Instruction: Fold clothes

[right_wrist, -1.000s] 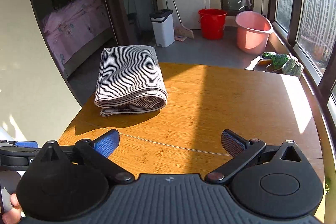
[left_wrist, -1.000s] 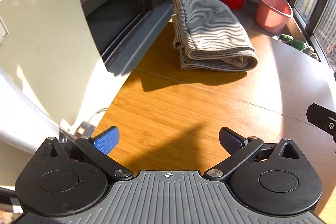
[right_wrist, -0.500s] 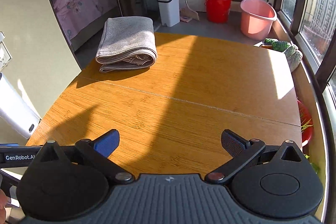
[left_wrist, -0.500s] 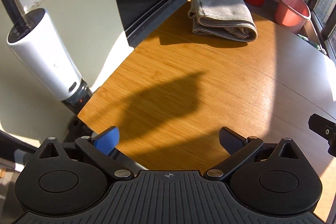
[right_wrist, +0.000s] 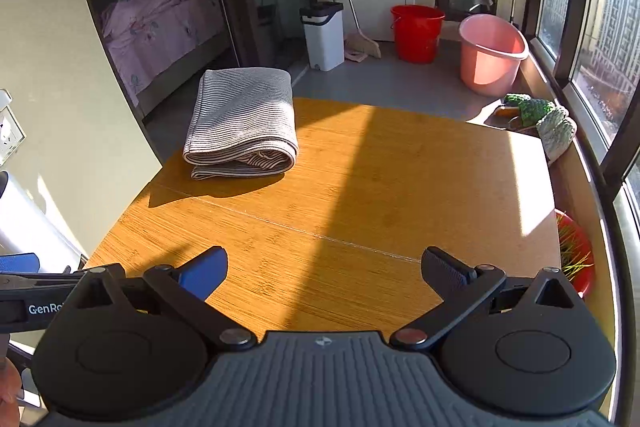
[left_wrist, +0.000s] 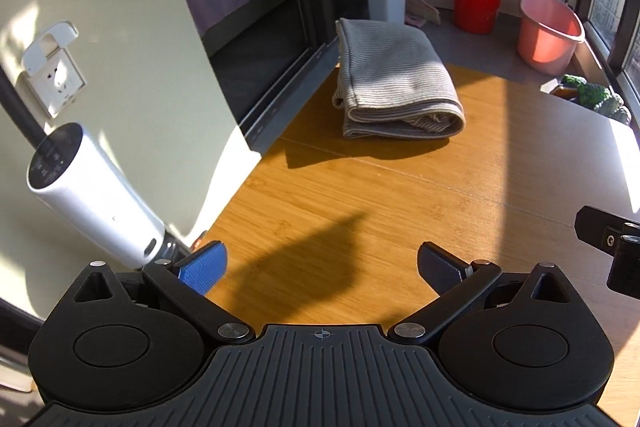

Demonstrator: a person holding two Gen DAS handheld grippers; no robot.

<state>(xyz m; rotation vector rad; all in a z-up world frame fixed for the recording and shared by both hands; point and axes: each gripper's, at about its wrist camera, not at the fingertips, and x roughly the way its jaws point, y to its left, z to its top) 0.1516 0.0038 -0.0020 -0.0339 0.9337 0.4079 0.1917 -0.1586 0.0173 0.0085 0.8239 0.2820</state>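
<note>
Both your tongs are pulled back to the near edge of the worktop [right_wrist: 400, 187], well apart from the garment. A second ago the left tongs [left_wrist: 320, 267] sat much closer to the garment [left_wrist: 396, 79]; half a second ago they had swung out high over the near left corner, and now they face it again from a distance. The right tongs [right_wrist: 324, 267] drew back over the same second and now sit a little lower and nearer again. Both stand wide, nothing between the fingers.

The garment [right_wrist: 244, 119] has not moved: a striped, compact bundle at the far left corner of the worktop, its rolled edge facing you, layers stacked fairly evenly. The rest of the worktop is bare wood in sun and shade.

That reads as a finished fold, I judge: you have let go and retreated, and the bundle holds its shape unaided. The lower layer pokes out slightly at the near edge, so a small tidy-up is the only thing left, if any. Buckets [right_wrist: 416, 31] and the bin [right_wrist: 324, 31] stand on the floor beyond, out of play.
</note>
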